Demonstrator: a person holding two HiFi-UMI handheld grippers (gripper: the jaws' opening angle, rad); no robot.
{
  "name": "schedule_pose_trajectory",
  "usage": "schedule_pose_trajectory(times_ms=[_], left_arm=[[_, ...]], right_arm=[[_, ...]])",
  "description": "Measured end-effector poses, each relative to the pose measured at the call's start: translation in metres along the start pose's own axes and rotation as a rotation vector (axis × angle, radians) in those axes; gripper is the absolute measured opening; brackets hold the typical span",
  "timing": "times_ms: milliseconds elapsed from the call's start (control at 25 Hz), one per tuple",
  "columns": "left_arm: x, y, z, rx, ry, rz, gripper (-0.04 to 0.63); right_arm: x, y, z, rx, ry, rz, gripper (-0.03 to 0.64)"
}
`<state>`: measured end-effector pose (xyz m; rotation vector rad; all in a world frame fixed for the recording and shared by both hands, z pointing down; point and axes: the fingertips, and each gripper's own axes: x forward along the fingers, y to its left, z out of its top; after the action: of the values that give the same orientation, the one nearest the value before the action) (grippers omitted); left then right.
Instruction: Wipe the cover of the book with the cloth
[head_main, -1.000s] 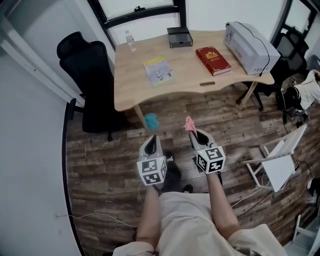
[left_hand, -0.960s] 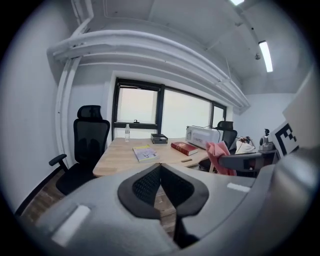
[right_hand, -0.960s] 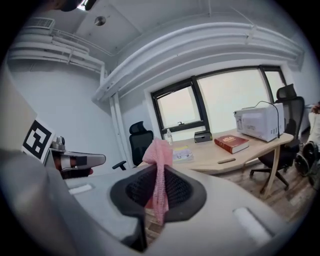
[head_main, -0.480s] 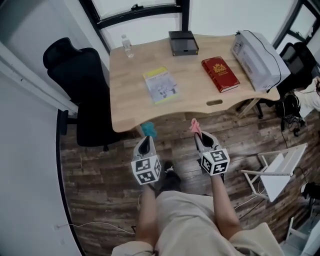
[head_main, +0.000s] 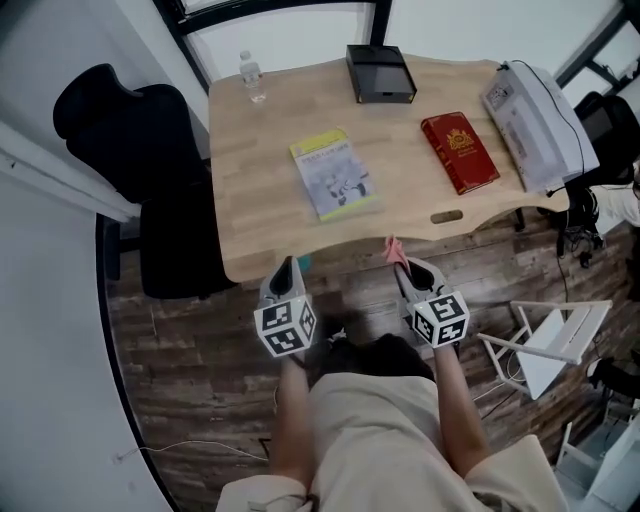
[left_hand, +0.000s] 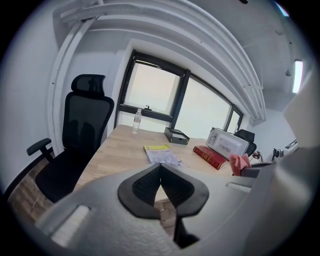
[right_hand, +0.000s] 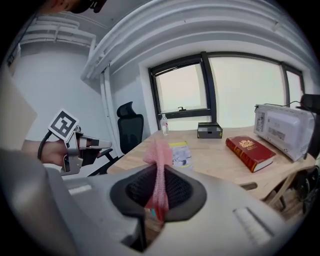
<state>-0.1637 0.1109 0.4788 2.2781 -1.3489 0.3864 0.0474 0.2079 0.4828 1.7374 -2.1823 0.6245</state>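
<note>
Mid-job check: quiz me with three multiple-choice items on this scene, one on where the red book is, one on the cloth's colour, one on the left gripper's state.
1. Where on the desk does the red book lie?
A. at its left edge
B. between the booklet and the white machine
C. hanging over its near edge

2. What colour is the cloth?
A. pink
B. blue
C. white

3. How is the left gripper?
A. wide open
B. shut on the cloth
C. shut, holding nothing

Answers:
1. B, the head view shows it flanked by those two.
2. A, it shows pink in the right gripper.
3. C, its jaw tips meet with nothing between them.
</note>
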Motion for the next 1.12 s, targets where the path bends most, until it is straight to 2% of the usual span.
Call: schedule_pose_trajectory(times_ms=[120, 320, 600, 720, 840, 1120], left_arm=[[0.016, 0.011, 0.001, -0.033, 0.011, 0.01, 0.006], [0.041, 0.018, 0.007, -0.031, 0.029, 0.028, 0.006], [0.089, 0.02, 0.017, -0.037, 0.059, 0.089, 0.006], [0.114, 0.013, 0.019, -0.034, 0.095, 0.113, 0.006], [0.141, 0.004, 0.019, -0.022, 0.139, 0.131, 0.006], [0.195, -0.017, -0.004, 0.091, 0.278, 0.143, 0.006]], right_arm=[[0.019, -0.011, 0.009, 0.018, -0.015, -0.01, 0.035], [0.05, -0.028, 0.013, 0.051, -0.007, -0.03, 0.035], [0.107, -0.059, 0.032, 0.011, 0.027, 0.06, 0.035], [0.136, -0.076, 0.049, -0.073, 0.055, 0.117, 0.035], [0.164, -0.093, 0.056, -0.215, 0.113, 0.179, 0.035], [0.225, -0.114, 0.046, -0.56, 0.241, 0.374, 0.035]])
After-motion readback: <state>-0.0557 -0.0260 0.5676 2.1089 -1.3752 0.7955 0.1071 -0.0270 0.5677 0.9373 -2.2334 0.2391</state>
